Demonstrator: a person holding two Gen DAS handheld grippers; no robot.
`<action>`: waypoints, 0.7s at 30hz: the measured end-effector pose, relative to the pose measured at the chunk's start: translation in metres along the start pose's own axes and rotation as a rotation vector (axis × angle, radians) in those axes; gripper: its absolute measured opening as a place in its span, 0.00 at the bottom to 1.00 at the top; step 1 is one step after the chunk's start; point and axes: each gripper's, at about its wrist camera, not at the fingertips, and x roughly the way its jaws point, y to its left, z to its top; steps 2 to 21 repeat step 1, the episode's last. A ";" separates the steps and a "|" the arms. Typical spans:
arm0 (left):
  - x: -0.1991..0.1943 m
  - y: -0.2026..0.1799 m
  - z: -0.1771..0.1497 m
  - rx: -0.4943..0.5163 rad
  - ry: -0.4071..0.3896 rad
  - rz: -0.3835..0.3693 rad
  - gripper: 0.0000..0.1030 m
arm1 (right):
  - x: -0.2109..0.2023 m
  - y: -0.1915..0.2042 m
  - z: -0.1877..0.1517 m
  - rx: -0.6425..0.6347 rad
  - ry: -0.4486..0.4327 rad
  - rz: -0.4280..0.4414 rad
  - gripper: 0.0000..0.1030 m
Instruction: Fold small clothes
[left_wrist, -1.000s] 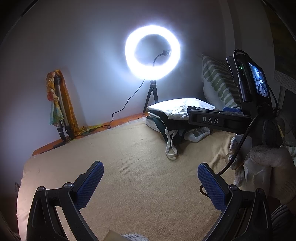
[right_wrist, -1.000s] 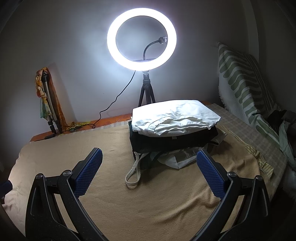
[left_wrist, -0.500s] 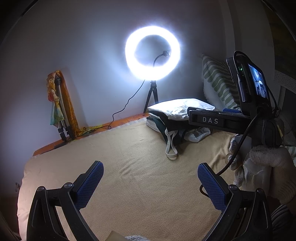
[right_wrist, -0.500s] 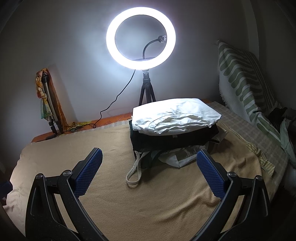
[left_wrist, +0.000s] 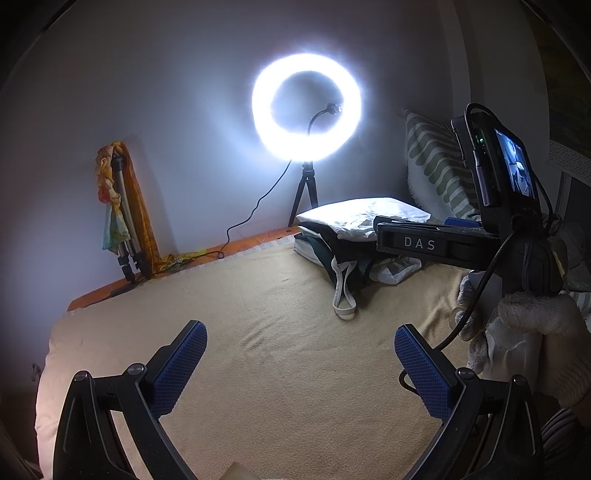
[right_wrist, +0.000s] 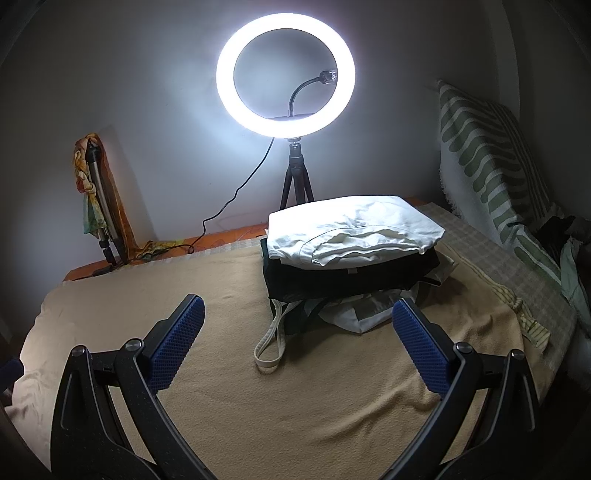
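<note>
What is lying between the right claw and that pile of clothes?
Nothing visible. Only bare tan blanket lies between the open right claw and the pile of clothes; a white strap trails from the pile toward it.

My left wrist camera looks forward between my blue fingers (left_wrist: 177, 369), low over the tan blanket (left_wrist: 277, 332), facing the ring light (left_wrist: 306, 107) at upper centre; my right unit (left_wrist: 480, 240) crosses its right edge. My right wrist camera faces the same wall, nearer the pile of clothes (right_wrist: 351, 251) at centre frame. Both views share blanket (right_wrist: 258, 406), pile (left_wrist: 351, 232), ring light (right_wrist: 286, 75) and striped pillow (right_wrist: 487, 162).
</note>
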 end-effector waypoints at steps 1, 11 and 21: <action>0.000 0.000 0.000 0.001 0.004 -0.003 1.00 | 0.000 0.000 0.000 0.001 0.001 0.000 1.00; 0.000 0.000 0.000 0.001 0.004 -0.003 1.00 | 0.000 0.000 0.000 0.001 0.001 0.000 1.00; 0.000 0.000 0.000 0.001 0.004 -0.003 1.00 | 0.000 0.000 0.000 0.001 0.001 0.000 1.00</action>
